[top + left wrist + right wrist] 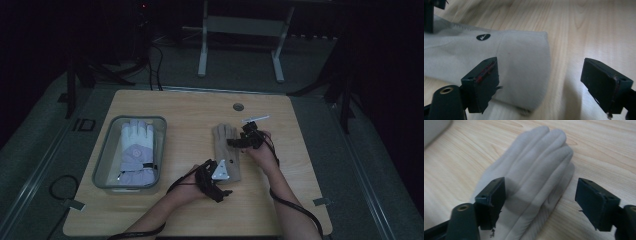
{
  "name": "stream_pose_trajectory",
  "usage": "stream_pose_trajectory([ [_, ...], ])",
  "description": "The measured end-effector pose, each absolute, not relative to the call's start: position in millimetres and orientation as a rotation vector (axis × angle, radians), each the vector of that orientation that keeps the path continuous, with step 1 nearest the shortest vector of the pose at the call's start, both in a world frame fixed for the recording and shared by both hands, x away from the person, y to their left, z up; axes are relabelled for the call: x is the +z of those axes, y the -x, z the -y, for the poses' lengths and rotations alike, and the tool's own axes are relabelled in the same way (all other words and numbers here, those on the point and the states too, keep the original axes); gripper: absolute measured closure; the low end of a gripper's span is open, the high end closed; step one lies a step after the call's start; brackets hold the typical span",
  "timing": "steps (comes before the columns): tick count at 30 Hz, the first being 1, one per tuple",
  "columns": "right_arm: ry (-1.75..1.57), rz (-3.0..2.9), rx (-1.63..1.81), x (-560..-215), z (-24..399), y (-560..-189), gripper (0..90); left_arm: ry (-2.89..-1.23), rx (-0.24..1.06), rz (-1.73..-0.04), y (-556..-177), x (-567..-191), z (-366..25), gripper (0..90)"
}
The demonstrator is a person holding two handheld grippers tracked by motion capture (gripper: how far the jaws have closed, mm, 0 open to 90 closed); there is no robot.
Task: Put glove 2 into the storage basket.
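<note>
A wooden table [190, 107] bears a tan glove [226, 150] and a grey bin [102, 162].

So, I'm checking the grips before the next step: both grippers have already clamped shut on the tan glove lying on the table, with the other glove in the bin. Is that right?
Not quite. The tan glove lies on the table and the white glove is in the bin, but neither gripper is clamped. The left gripper stands open at the cuff in the left gripper view, and the right gripper open over the fingers.
</note>
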State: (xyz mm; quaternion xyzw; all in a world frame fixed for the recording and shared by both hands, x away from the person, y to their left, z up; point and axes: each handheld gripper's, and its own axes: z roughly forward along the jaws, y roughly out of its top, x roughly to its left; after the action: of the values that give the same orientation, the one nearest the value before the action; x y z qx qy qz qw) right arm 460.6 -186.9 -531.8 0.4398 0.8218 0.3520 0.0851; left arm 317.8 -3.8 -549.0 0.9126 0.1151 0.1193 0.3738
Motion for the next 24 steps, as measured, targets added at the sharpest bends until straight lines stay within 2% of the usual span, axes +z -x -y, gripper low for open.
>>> stream_pose_trajectory([
  [5, -1.366, -2.484, 1.030, -541.5, 184.7, -467.4, 23.1, -2.376, 0.303, -0.292, -328.5, -553.9, 8.9, 22.4],
  [9, -1.392, -2.506, 1.059, -546.6, 184.4, -468.3, 30.1, -2.381, 0.307, -0.290, -333.3, -556.6, 8.0, 31.3],
  [10, -1.383, -2.509, 1.069, -546.9, 184.3, -468.1, 33.5, -2.374, 0.294, -0.297, -335.3, -557.0, 7.2, 31.3],
  [11, -1.387, -2.540, 1.106, -546.9, 184.3, -468.0, 45.4, -2.374, 0.291, -0.299, -336.1, -556.9, 6.9, 34.4],
  [12, -1.388, -2.545, 1.108, -547.0, 183.6, -467.7, 52.5, -2.373, 0.290, -0.299, -336.3, -557.0, 6.7, 35.1],
  [15, -1.357, -2.554, 1.075, -542.9, 179.8, -465.0, 63.9, -2.370, 0.289, -0.319, -337.5, -557.0, 5.7, 39.6],
  [19, -1.257, -2.521, 1.003, -535.0, 172.5, -459.0, 72.6, -2.377, 0.307, -0.328, -339.8, -555.7, 4.4, 50.2],
  [21, -1.250, -2.516, 1.003, -533.1, 172.0, -458.2, 73.4, -2.379, 0.314, -0.334, -340.2, -555.3, 4.3, 59.0],
  [22, -1.242, -2.514, 1.004, -531.4, 171.6, -457.3, 74.0, -2.389, 0.341, -0.340, -341.0, -554.5, 4.9, 59.0],
  [23, -1.236, -2.506, 0.999, -529.9, 170.6, -455.7, 75.0, -2.394, 0.342, -0.347, -341.4, -554.1, 5.3, 67.4],
  [24, -1.230, -2.510, 0.999, -530.0, 169.9, -455.0, 75.3, -2.400, 0.353, -0.351, -341.6, -553.7, 5.8, 70.3],
])
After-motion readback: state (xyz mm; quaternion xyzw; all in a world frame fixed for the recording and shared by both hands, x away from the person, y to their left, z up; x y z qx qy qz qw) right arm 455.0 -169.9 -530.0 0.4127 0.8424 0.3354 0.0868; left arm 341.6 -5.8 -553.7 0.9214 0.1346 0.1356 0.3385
